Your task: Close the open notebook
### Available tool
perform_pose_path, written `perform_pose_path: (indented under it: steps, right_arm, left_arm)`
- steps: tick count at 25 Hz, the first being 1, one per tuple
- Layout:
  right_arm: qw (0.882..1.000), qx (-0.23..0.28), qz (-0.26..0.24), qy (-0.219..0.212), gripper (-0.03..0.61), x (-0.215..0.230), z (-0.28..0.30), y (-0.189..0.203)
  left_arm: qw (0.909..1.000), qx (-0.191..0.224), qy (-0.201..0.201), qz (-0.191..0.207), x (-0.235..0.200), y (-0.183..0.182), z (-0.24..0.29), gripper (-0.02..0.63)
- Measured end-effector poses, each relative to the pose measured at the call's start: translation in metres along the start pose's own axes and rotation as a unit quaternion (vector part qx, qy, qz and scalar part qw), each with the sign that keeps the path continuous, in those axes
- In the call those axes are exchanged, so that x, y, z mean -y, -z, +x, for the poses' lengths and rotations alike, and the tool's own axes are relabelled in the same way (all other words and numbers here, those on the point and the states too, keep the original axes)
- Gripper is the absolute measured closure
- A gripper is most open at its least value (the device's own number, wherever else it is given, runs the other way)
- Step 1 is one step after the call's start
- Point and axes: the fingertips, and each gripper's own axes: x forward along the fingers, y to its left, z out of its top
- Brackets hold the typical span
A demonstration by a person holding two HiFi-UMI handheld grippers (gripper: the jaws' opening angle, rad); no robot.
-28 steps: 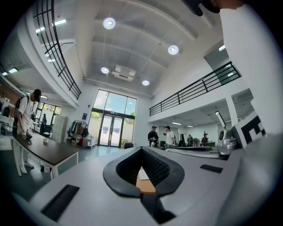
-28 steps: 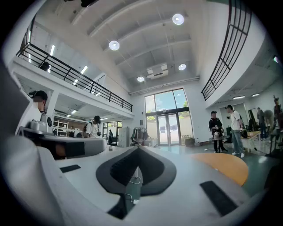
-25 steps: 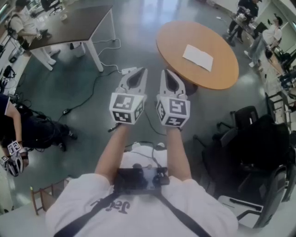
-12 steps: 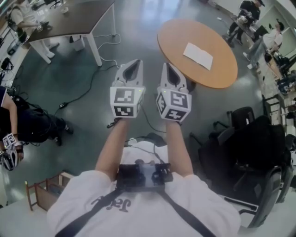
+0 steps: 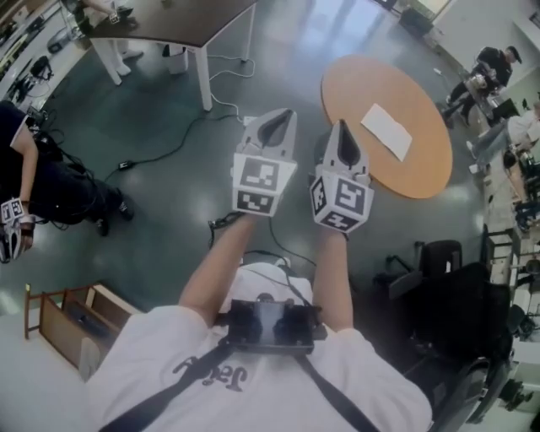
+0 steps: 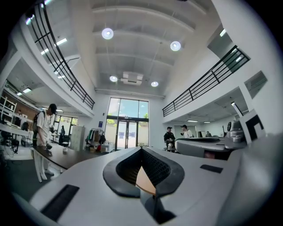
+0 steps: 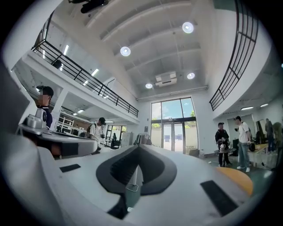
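Observation:
The open notebook (image 5: 386,131) lies as a white spread on the round wooden table (image 5: 354,84), at the upper right of the head view. Both grippers are held level side by side in front of the person, short of the table and apart from it. My left gripper (image 5: 275,118) is shut with nothing in it; in the left gripper view its jaws (image 6: 142,149) meet at the tip. My right gripper (image 5: 342,128) is also shut and empty (image 7: 138,148). The table's orange edge (image 7: 236,176) shows low on the right in the right gripper view.
A dark rectangular table (image 5: 169,17) stands at the upper left, with cables (image 5: 169,139) trailing over the floor. A seated person (image 5: 42,194) is at the left, a wooden crate (image 5: 67,321) at the lower left. Black chairs (image 5: 456,312) crowd the right; people (image 5: 494,67) stand beyond the round table.
The head view has swung, so the round table, the notebook and both grippers now sit further right in the picture. Both grippers stay shut and side by side.

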Motion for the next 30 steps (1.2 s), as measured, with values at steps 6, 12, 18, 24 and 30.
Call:
perform_pose_path:
  steps: [6,12,18,24,30]
  right_arm:
    - [0.999,-0.033,-0.001,0.012,0.56,0.065,-0.008,0.014]
    - [0.996,-0.046,0.009,0.075,0.56,0.163,-0.021,0.034]
    - [0.99,-0.057,0.059,0.111,0.56,0.236,-0.046,0.058]
    - [0.982,-0.08,0.07,0.158,0.56,0.281,-0.049,0.094]
    - [0.982,-0.078,0.06,0.163,0.561,0.309,-0.018,0.097]
  left_arm:
    - [0.9998,-0.01,0.019,-0.005,0.049,0.011,0.036,0.601]
    - [0.9978,-0.051,0.043,-0.007,0.13,0.036,0.097,0.601]
    - [0.9929,-0.07,0.096,0.004,0.208,0.053,0.128,0.603]
    - [0.9846,-0.095,0.146,-0.008,0.245,0.083,0.152,0.603]
    - [0.9844,-0.084,0.154,0.011,0.247,0.087,0.208,0.603]
